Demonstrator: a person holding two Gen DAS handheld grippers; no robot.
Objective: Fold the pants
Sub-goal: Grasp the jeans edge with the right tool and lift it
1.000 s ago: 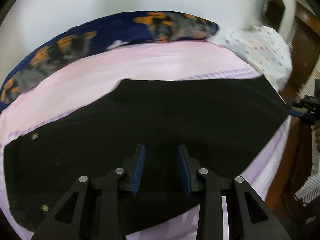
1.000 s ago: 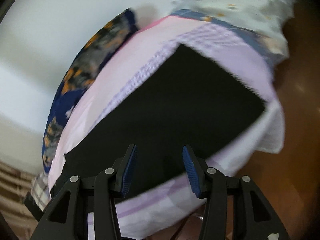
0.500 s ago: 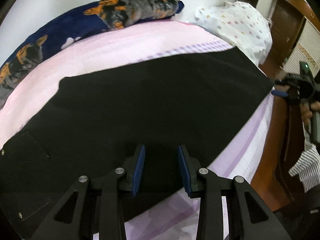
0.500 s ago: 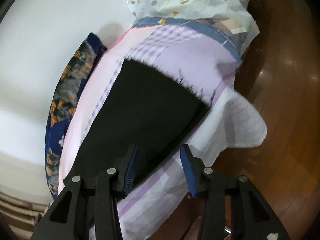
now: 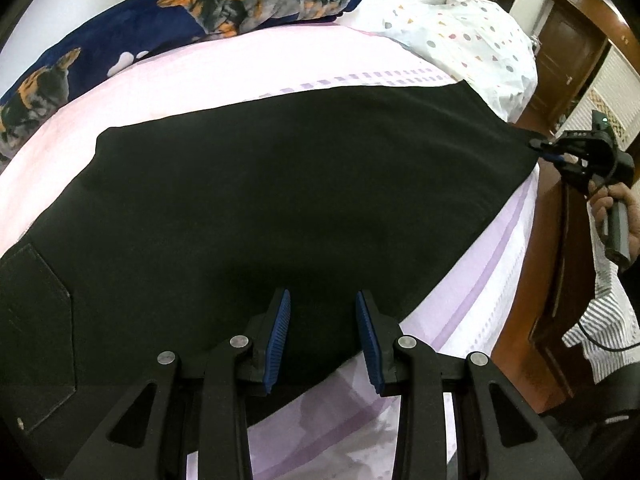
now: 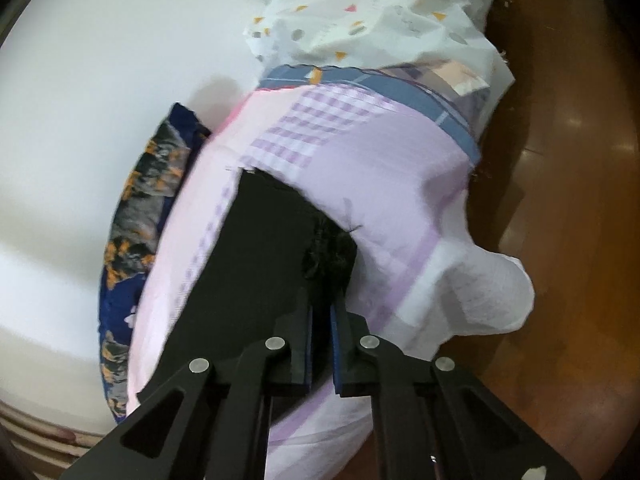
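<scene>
On the bed (image 5: 248,64), the black pants (image 5: 280,184) lay flat: soft, limp, light cloth, best taken at hems and edges. My right tongs (image 6: 320,312) pinched the leg hem; my left tongs (image 5: 322,320) stood open above the near edge

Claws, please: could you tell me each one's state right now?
Left claw: open, holding nothing, over the black pants.
Right claw: closed on the pants' hem.

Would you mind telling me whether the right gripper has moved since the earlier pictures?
Yes. The right gripper has advanced toward the pants' frayed hem near the bed corner, and its jaws now pinch the black pants.
</scene>
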